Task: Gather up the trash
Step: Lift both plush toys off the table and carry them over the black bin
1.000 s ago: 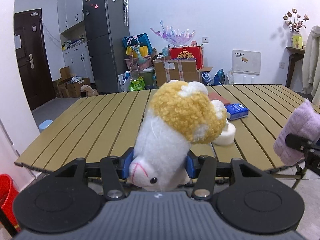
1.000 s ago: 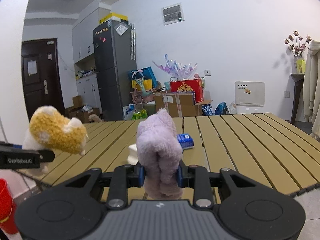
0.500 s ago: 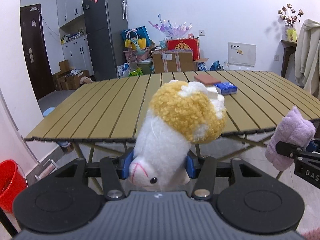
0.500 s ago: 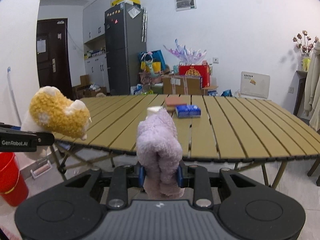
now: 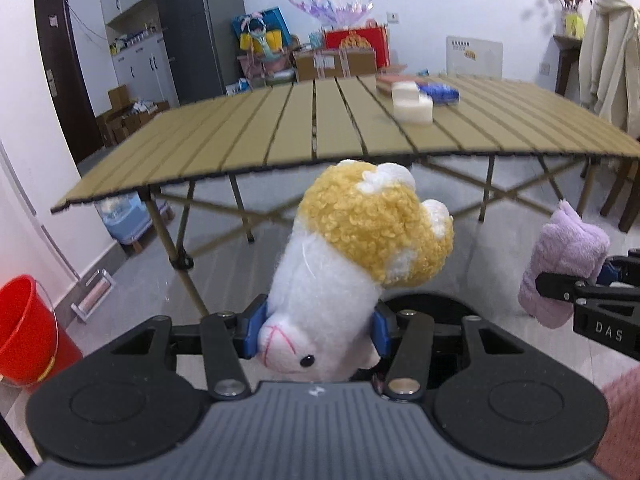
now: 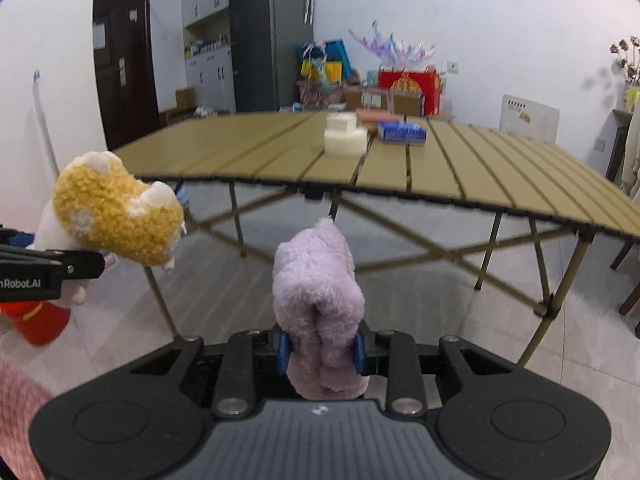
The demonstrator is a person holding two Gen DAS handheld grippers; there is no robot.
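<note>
In the left wrist view, our left gripper (image 5: 316,330) is closed tight on a yellow-and-white plush toy (image 5: 352,264), its blue pads pressed into the white body near the stitched face, with the curly yellow part sticking up and away from us. A second ago the slatted folding table (image 5: 280,136) filled the middle of this view at the toy's level; now its edge sits above the toy and we see its crossed legs and the pale floor, so we have pulled back from the table and dropped lower. A red bucket (image 5: 28,328) stands on the floor at the far left, near the wall, well apart from the toy. At the right edge the right gripper holds a lilac plush. In the right wrist view, our right gripper (image 6: 320,348) is clamped on that lilac plush toy (image 6: 316,300), which stands upright between the pads. The table has likewise risen in this view, and a white block (image 6: 344,136) and a blue packet (image 6: 400,132) remain on top. The bucket shows only as a red patch low at the left. We judge both items are collected and now being carried toward the bucket, the likely drop point.
</note>
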